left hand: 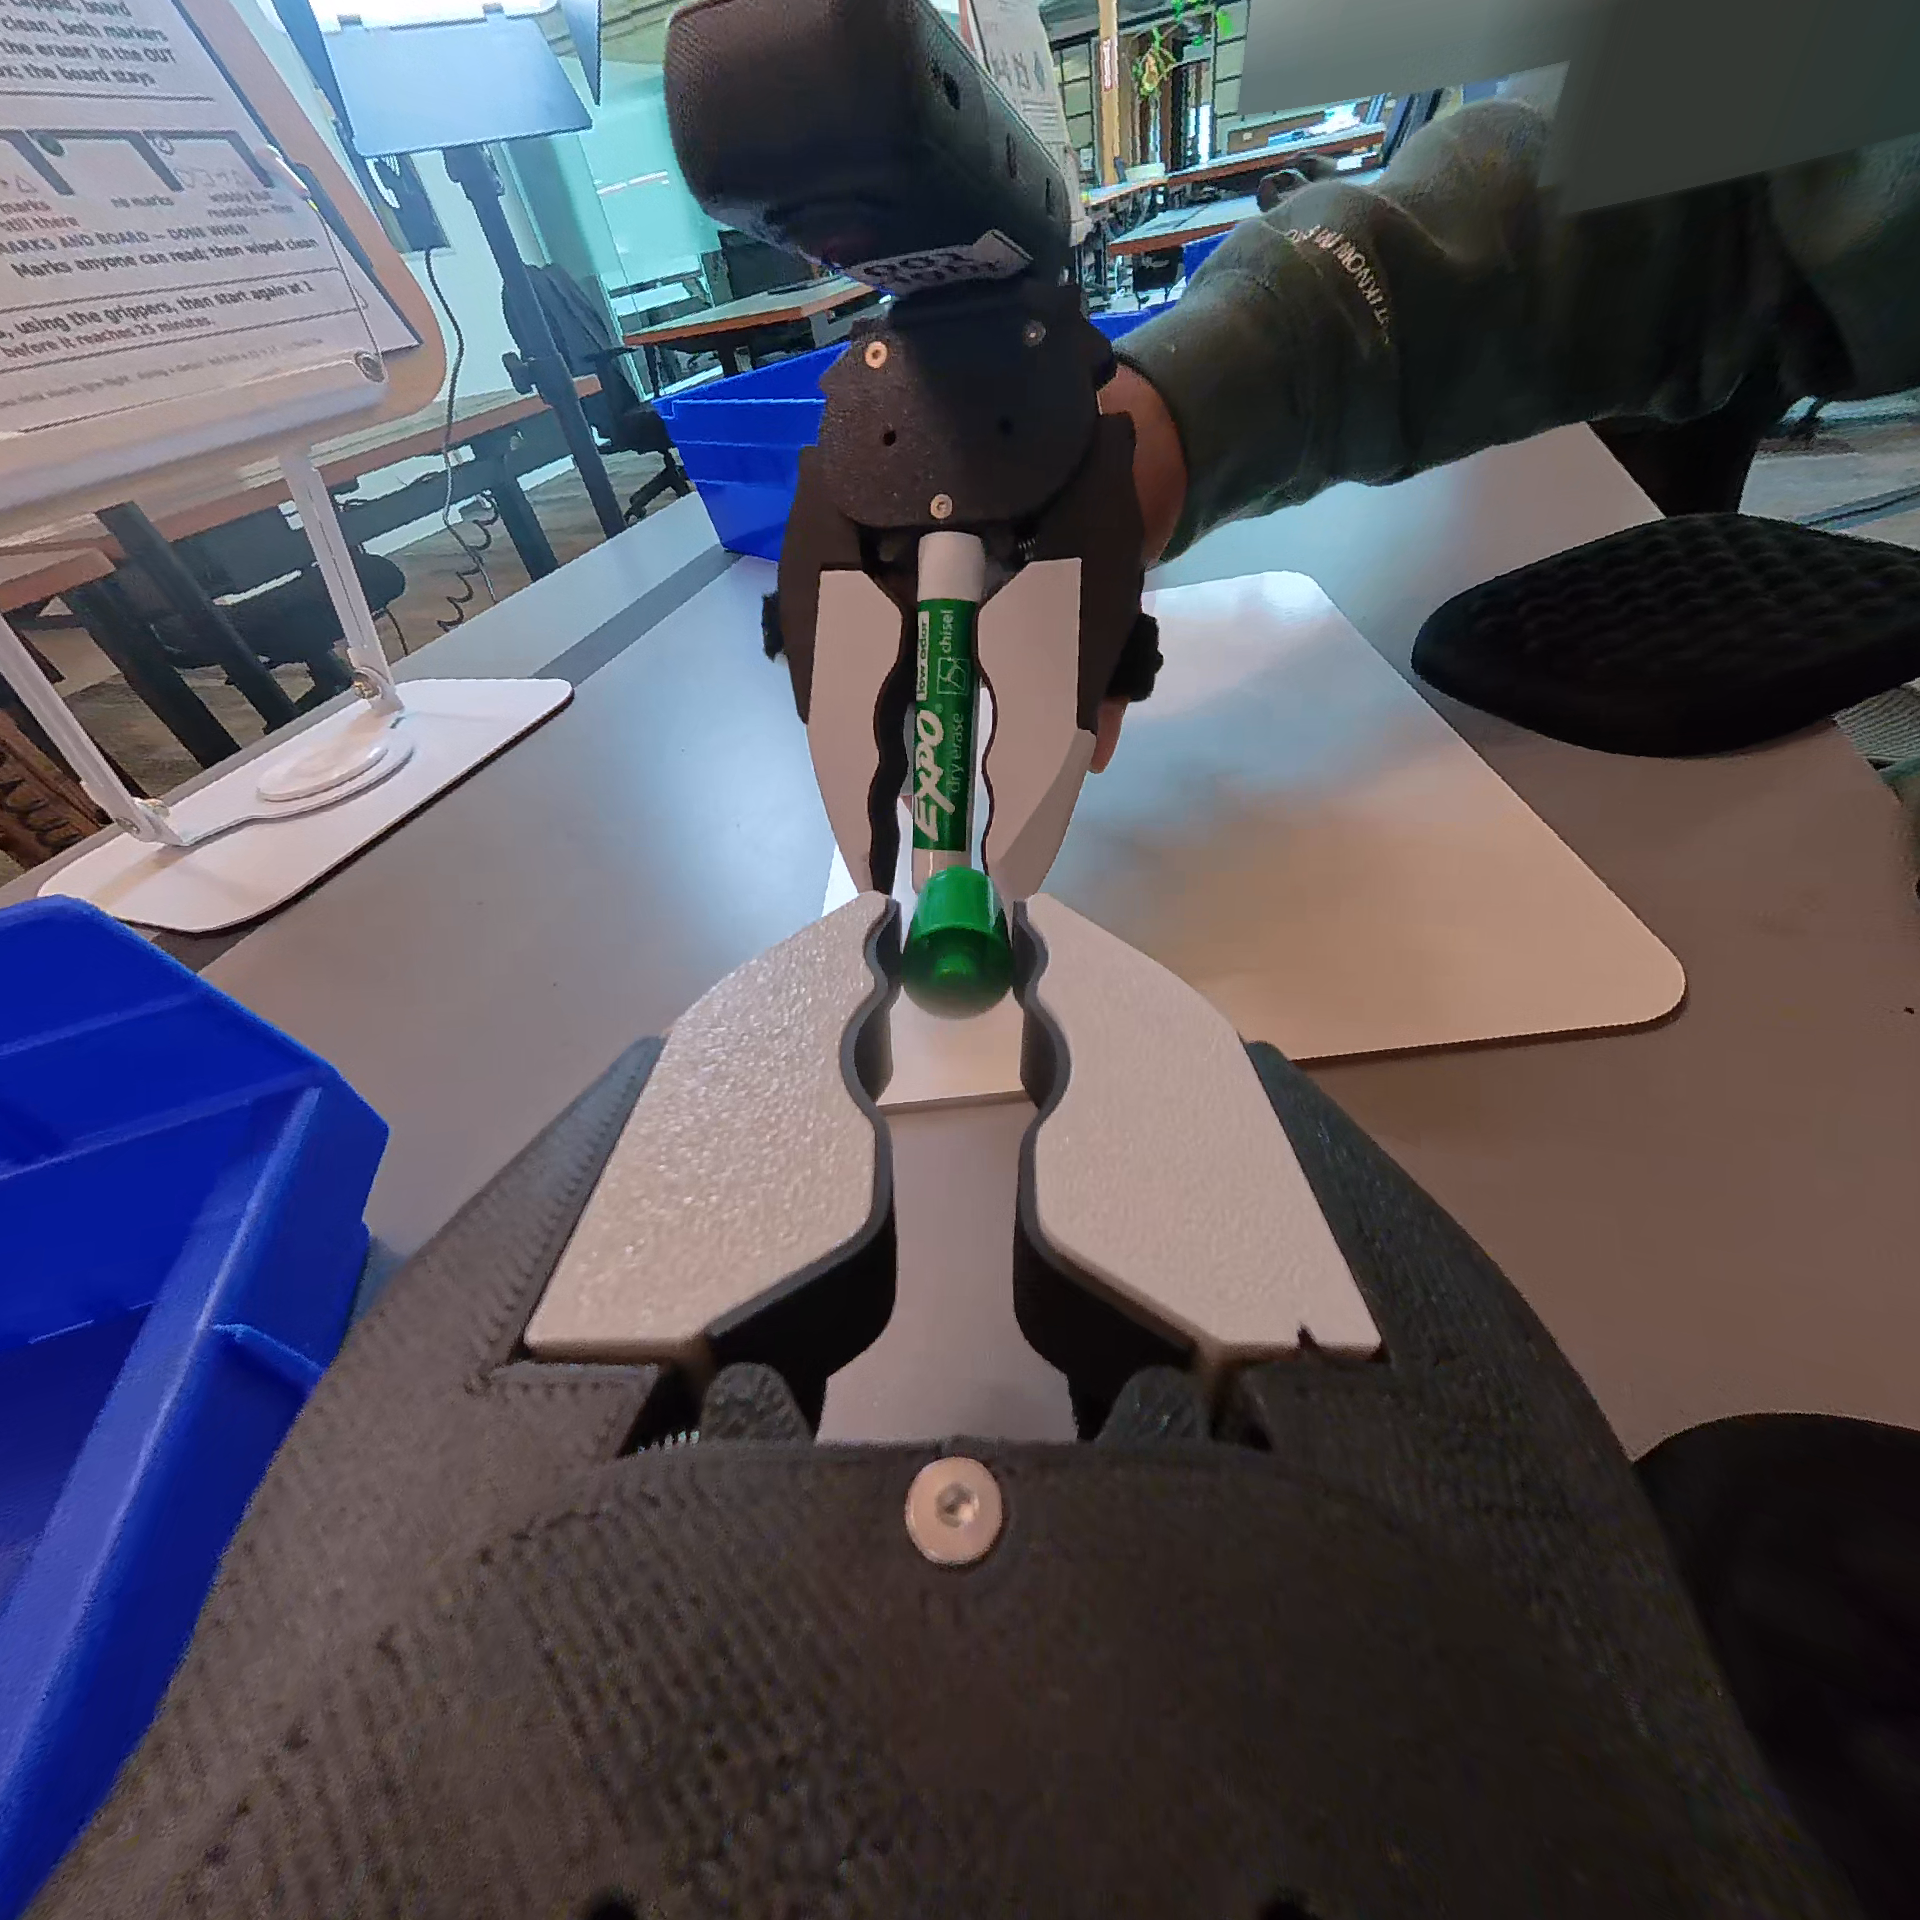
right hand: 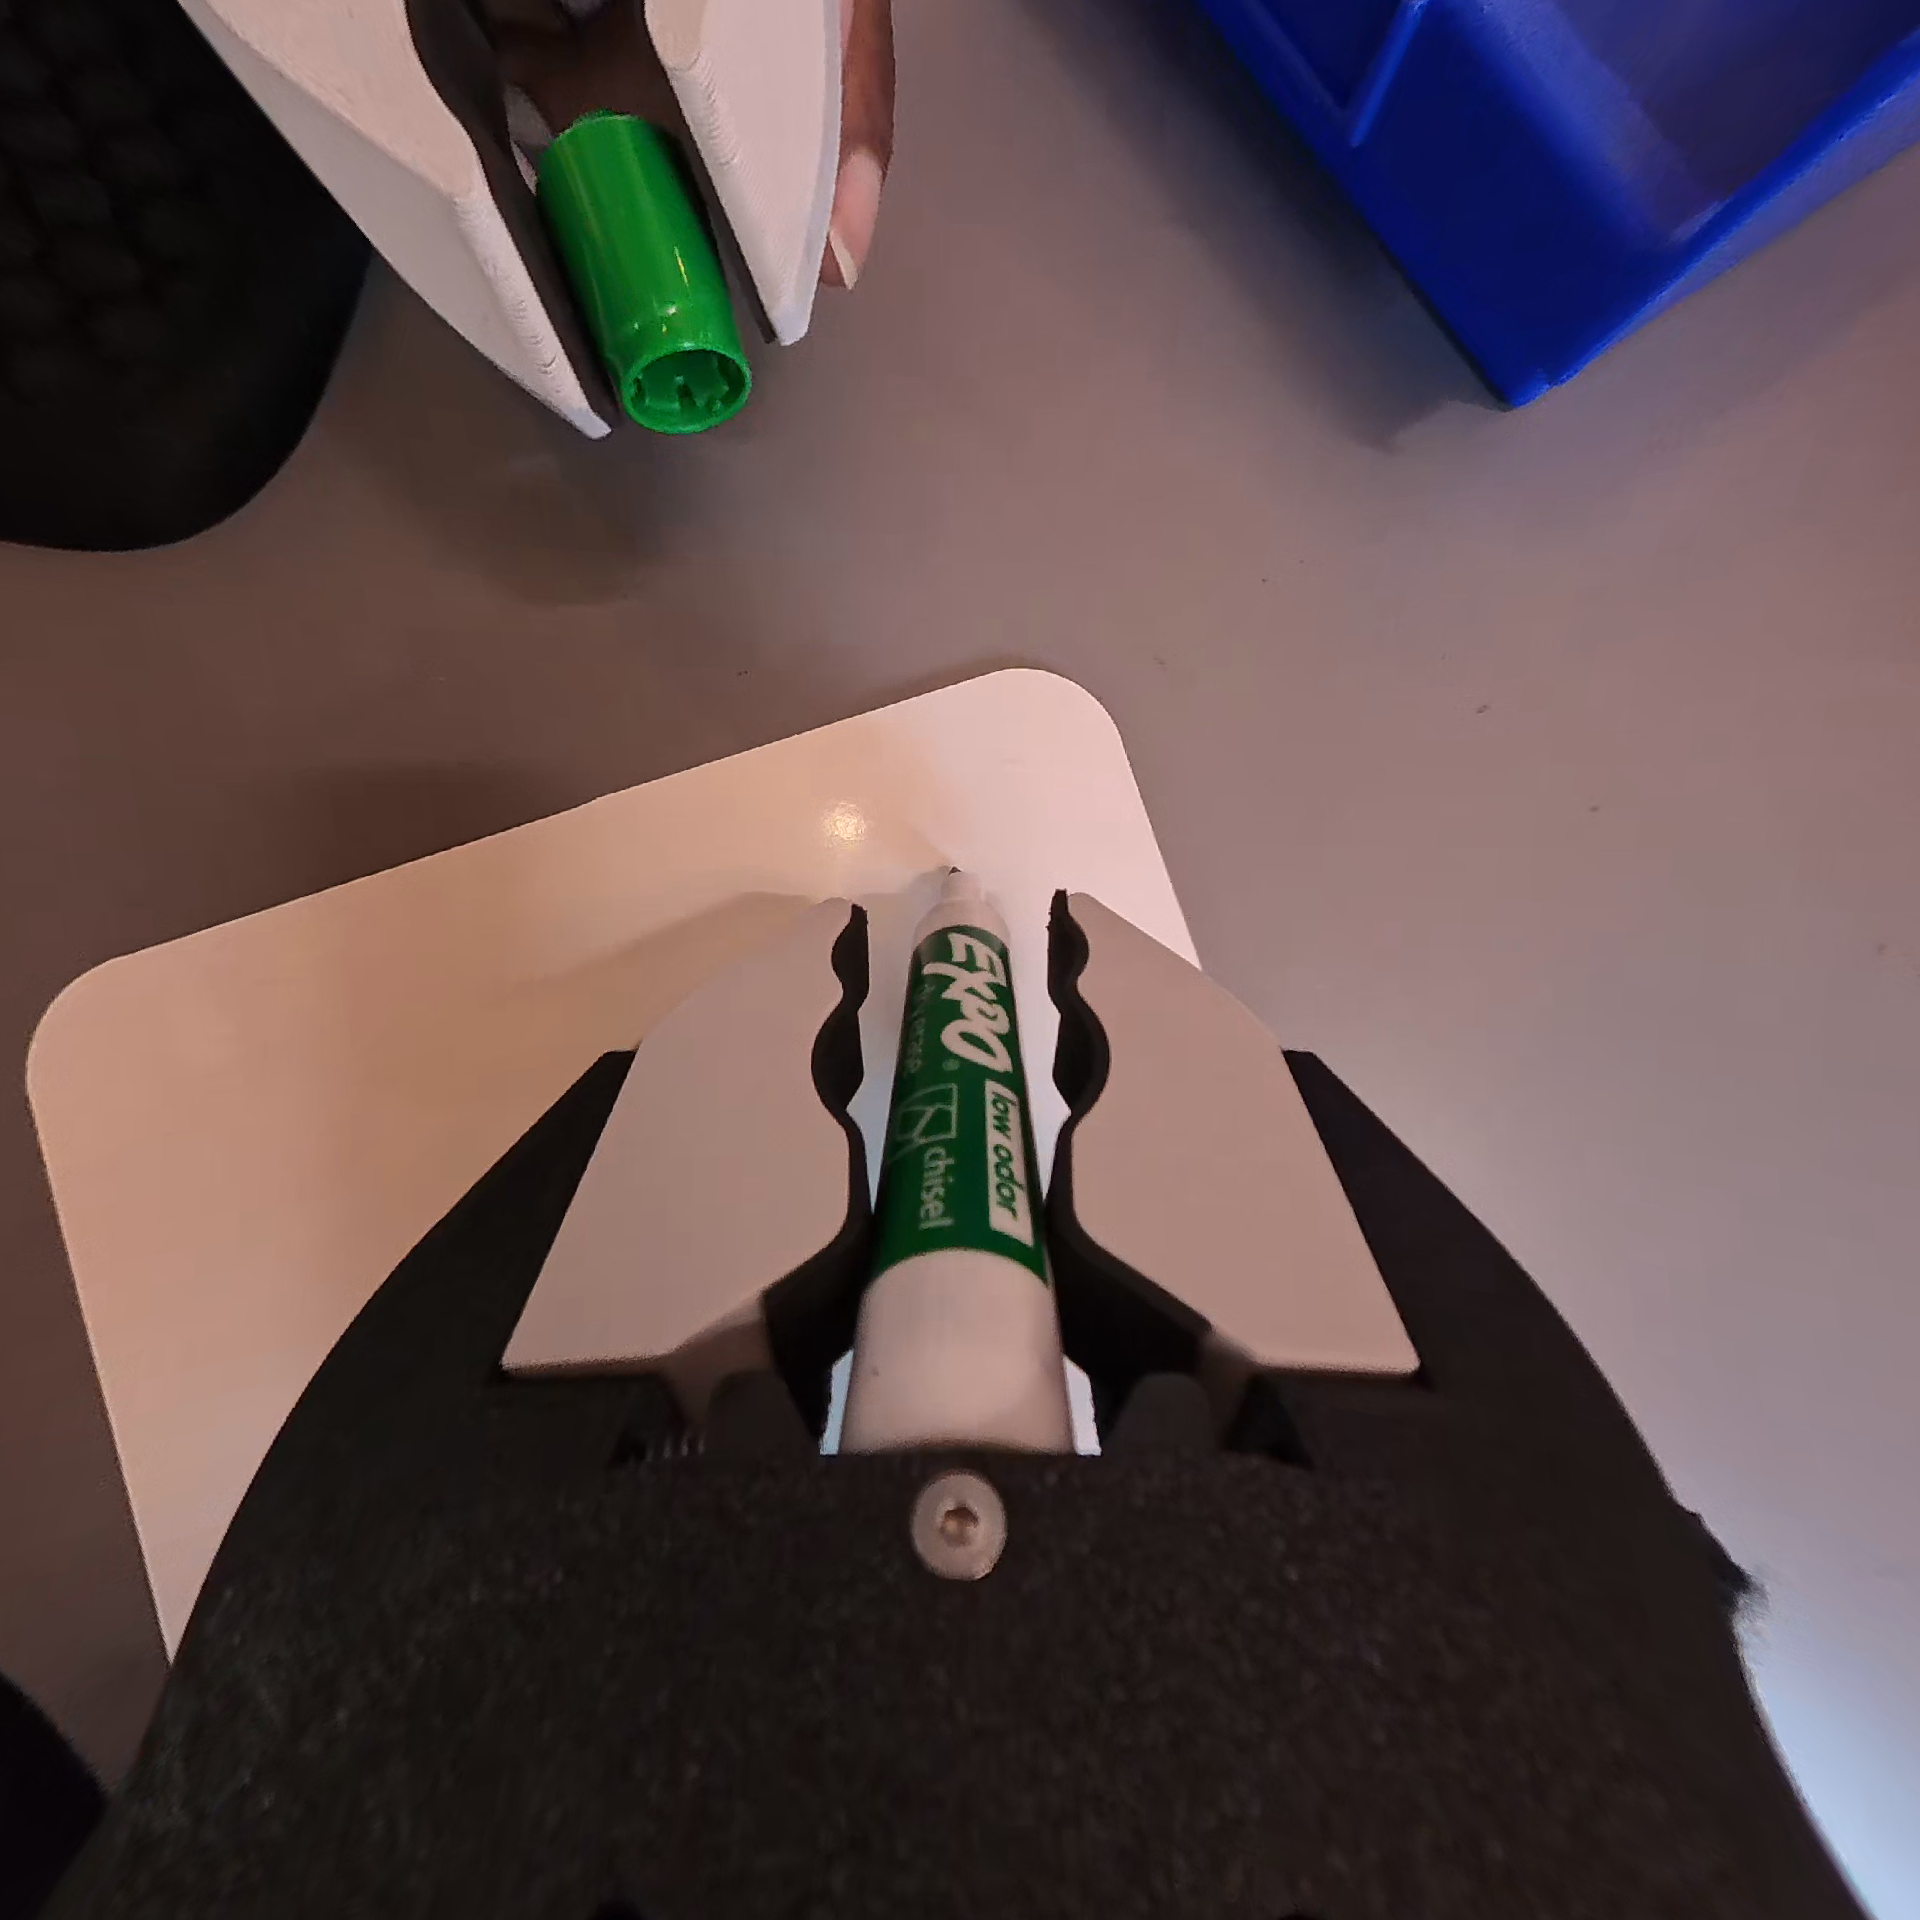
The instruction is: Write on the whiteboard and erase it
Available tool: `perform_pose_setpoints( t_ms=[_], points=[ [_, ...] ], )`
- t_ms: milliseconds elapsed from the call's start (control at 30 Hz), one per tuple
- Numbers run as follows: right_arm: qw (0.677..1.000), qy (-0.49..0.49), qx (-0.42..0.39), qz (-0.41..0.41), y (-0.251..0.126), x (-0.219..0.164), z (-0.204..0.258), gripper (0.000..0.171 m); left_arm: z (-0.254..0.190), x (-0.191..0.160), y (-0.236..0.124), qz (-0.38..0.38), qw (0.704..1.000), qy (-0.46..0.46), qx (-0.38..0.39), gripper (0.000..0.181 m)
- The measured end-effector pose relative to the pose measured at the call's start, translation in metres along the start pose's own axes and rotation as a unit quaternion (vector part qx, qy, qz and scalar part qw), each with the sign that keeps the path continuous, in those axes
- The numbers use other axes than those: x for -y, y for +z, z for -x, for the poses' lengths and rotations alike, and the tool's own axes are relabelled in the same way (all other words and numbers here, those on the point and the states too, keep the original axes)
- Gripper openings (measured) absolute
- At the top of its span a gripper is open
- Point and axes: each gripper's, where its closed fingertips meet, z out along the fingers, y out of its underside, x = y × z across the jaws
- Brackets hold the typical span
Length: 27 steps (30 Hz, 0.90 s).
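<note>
- At the far left of the left wrist view sits a blue plastic bin (left hand: 156, 1195) on the grey table (left hand: 582, 894), and behind it a white metal stand (left hand: 312, 790) carries a printed sheet.
- The left gripper (left hand: 954, 935), with grey fingers on a black body, is closed narrowly on the green plastic marker cap (left hand: 956, 940); the right wrist view shows the same cap (right hand: 644, 270) pinched between those fingers, its open end facing out and clear of the marker.
- In the middle, the right gripper (right hand: 956, 909) clamps the white-and-green dry-erase marker (right hand: 951, 1164) lengthwise along its jaws, barrel gripped near the back and nib (right hand: 951, 883) pointing forward and down.
- The nib lies at or just above the flat white whiteboard with rounded corners (right hand: 364, 1039), near its far corner; contact cannot be confirmed, since the tip is small and foreshortened.
- The board itself lies flat on the table and looks unmarked, so the step in hand appears to be the start of writing, cap already off.
- To the right in the left wrist view, a black textured pad (left hand: 1683, 634) rests beside the board, below a green sleeve (left hand: 1455, 312).
- The next move likely calls for steady downward pressure and a slow stroke inward across the board, the left gripper holding the cap aside.
</note>
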Motion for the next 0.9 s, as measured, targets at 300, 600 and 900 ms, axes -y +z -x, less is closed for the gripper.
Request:
perform_pose_setpoints(
  t_ms=[300, 600, 900],
  points=[
    [0.999, -0.007, 0.018, 0.026, 0.002, -0.001, -0.006, 0.034, 0.001, -0.002, 0.0, 0.003, 1.0, -0.005, -0.002, 0.02],
    [0.998, -0.023, 0.032, 0.051, 0.003, -0.004, -0.001, 0.033, 0.002, -0.003, 0.001, 0.005, 1.0, -0.009, -0.002, 0.02],
    [0.995, -0.054, 0.043, 0.073, 0.0, -0.007, 0.022, 0.033, 0.002, -0.004, 0.001, 0.006, 1.0, -0.011, -0.003, 0.02]
  ],
)
